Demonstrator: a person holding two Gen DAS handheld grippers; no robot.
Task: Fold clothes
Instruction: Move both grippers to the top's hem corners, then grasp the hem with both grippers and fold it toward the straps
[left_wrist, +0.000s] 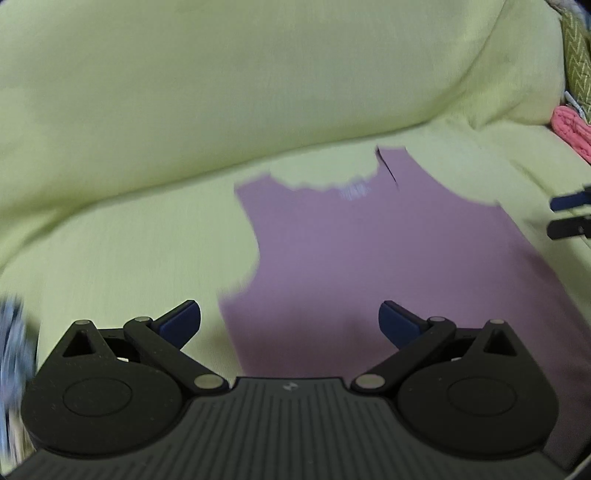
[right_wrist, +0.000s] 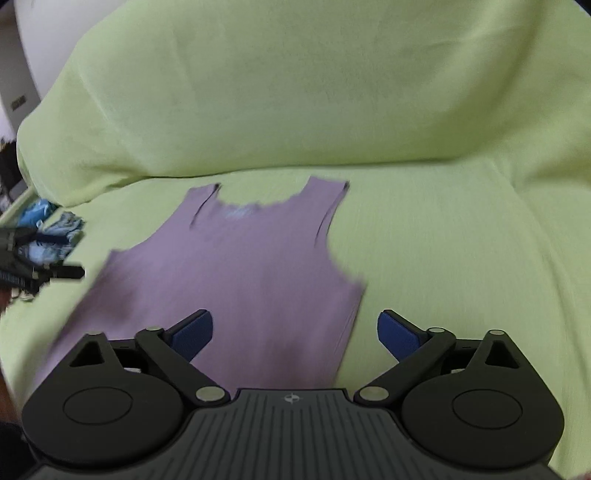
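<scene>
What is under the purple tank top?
The tank top lies flat on a yellow-green cover that shows on all sides and through the neckline. What the cover drapes over is hidden, and so is anything beneath the top itself.

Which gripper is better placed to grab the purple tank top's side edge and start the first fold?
Right, marginally. The tank top's side edge runs straight between the right gripper's open jaws. The left gripper is also open, but that edge sits nearer one pad. Both views are blurred.

Mauve sleeveless top (right_wrist: 236, 266) spread flat, unfolded, neckline toward backrest, on yellow-green-covered sofa seat.
</scene>
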